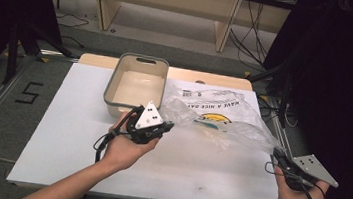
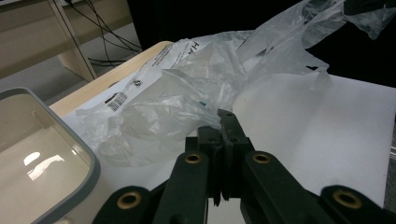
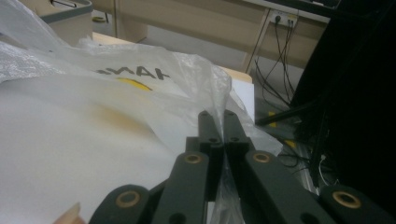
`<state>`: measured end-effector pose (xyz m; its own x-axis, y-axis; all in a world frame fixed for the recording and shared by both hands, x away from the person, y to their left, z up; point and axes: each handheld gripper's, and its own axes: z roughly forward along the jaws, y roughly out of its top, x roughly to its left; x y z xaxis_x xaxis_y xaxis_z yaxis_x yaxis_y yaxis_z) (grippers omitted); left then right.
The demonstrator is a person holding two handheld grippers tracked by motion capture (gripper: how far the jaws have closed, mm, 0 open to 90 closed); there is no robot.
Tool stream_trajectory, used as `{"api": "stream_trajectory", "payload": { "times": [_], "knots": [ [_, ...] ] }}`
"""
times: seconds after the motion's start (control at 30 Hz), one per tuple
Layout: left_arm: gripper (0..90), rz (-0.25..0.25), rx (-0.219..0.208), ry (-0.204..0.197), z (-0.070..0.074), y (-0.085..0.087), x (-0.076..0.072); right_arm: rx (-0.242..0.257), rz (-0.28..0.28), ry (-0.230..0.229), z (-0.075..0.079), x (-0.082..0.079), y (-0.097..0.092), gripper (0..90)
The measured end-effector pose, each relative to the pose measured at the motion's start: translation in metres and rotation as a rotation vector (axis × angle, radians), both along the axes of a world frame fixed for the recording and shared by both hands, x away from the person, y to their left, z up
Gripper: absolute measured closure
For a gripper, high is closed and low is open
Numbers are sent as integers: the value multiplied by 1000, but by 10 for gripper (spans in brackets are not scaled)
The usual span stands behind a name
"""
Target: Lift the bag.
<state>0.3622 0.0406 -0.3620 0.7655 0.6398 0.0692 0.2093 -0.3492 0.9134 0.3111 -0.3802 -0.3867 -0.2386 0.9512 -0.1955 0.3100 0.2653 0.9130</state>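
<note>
Gently now: keep both tongs, left (image 1: pixel 167 125) and right (image 1: pixel 276 152), clamped on plastic bag (image 1: pixel 213 115) beside tub (image 1: pixel 138 61); spread apart evenly, no tearing.

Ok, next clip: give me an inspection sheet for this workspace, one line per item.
Surface: white board on a wooden table, faint specks near its front edge.
Job's things: clear plastic bag with black print and a yellow mark, crumpled, pulled out between both grippers.
Clutter: grey-rimmed tub at the back, beside the bag; nothing seen in it.
Grippers: left gripper shut on the bag's near-tub end; right gripper shut on the bag's other end, past the board's right edge.
Cables: a black cable trails from the left gripper, another from the right; more cables on the floor.
Surroundings: wooden furniture behind, dark drapes both sides, a "5" taped on the floor.
</note>
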Motion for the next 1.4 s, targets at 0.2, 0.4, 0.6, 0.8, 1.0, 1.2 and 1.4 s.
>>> {"api": "stream_trajectory", "payload": {
  "times": [0.2,0.4,0.6,0.8,1.0,1.2,1.4],
  "knots": [
    [889,13,-12,-2,0,3,3,10,1,-24,4,2,3,900],
    [889,22,-20,-6,1,4,5,17,-1,-45,9,3,5,900],
    [889,37,-31,-10,3,6,10,21,-6,-64,13,6,7,900],
    [888,53,-38,-12,3,7,15,18,-7,-94,20,6,10,900],
    [888,66,-47,-14,3,8,19,18,-9,-114,26,6,11,900],
    [888,80,-56,-20,5,10,21,17,-10,-132,30,8,12,900],
    [888,91,-67,-28,6,12,23,18,-8,-142,33,9,14,900]
  ]
}}
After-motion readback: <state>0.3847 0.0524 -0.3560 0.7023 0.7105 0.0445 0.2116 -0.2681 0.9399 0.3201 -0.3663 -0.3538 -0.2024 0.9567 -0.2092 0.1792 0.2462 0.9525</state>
